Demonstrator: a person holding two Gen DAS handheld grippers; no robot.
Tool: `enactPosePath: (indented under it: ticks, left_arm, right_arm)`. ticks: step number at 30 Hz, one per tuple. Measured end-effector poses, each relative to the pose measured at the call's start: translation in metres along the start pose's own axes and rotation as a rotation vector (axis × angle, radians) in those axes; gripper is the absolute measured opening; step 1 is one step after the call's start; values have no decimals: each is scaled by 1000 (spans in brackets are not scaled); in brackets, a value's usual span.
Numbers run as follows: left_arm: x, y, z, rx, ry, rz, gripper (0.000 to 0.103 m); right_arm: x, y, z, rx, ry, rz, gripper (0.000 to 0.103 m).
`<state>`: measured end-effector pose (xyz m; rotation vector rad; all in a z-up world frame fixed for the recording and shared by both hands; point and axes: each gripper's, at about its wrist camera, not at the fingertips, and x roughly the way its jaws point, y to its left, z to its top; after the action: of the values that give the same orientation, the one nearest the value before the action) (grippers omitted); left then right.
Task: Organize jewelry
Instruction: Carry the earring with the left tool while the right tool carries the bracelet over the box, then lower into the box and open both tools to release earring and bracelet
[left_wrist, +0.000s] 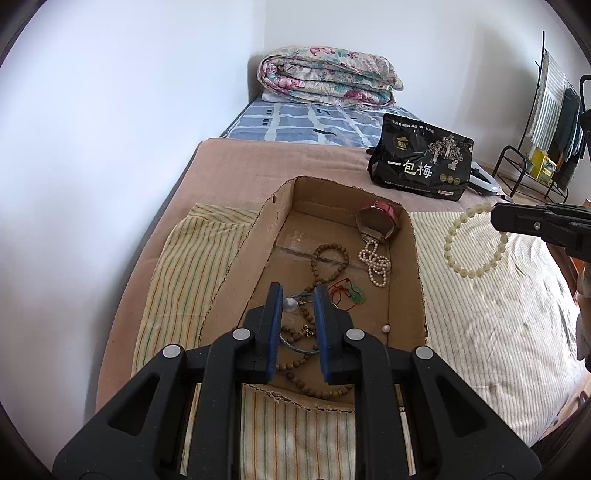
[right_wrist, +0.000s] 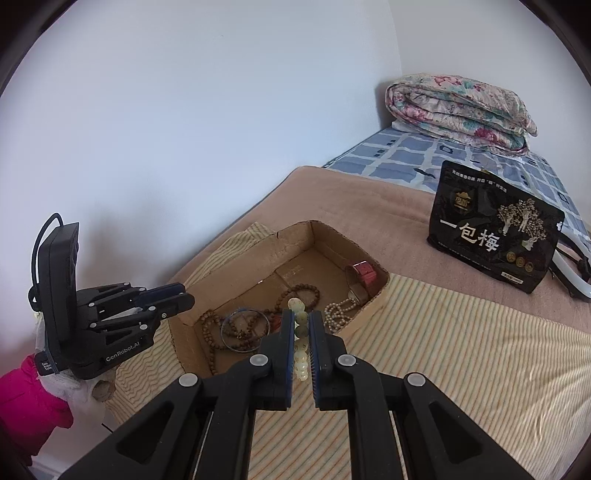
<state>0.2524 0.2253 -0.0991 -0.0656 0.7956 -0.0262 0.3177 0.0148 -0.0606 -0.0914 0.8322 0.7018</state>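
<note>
A shallow cardboard box (left_wrist: 415, 258) (right_wrist: 295, 240) lies on the bed. It holds a brown wooden bead strand (left_wrist: 328, 258) (right_wrist: 303, 291), a white pearl necklace (left_wrist: 376, 266) (right_wrist: 338, 312), a red-strapped watch (left_wrist: 380, 218) (right_wrist: 364, 275), a green pendant on red cord (left_wrist: 356, 293), and a blue bangle (right_wrist: 243, 330). My left gripper (left_wrist: 299, 295) is open and empty above the box's near end. My right gripper (right_wrist: 301, 319) is shut on a pale green bead bracelet (left_wrist: 469, 240) (right_wrist: 300, 347), held in the air right of the box.
A black snack bag (left_wrist: 421, 162) (right_wrist: 495, 229) stands behind the box. A folded floral quilt (left_wrist: 328, 75) (right_wrist: 458, 110) lies at the head of the bed. A striped cloth (left_wrist: 491, 325) (right_wrist: 443, 350) covers the bed. A clothes rack (left_wrist: 546, 122) stands at right.
</note>
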Motion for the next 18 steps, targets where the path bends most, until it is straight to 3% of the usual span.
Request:
enactPosePath:
  ticks: [18]
  left_arm:
    - [42, 3, 26, -20, 19, -11, 16]
  right_arm:
    - [56, 5, 5, 10, 50, 31, 5]
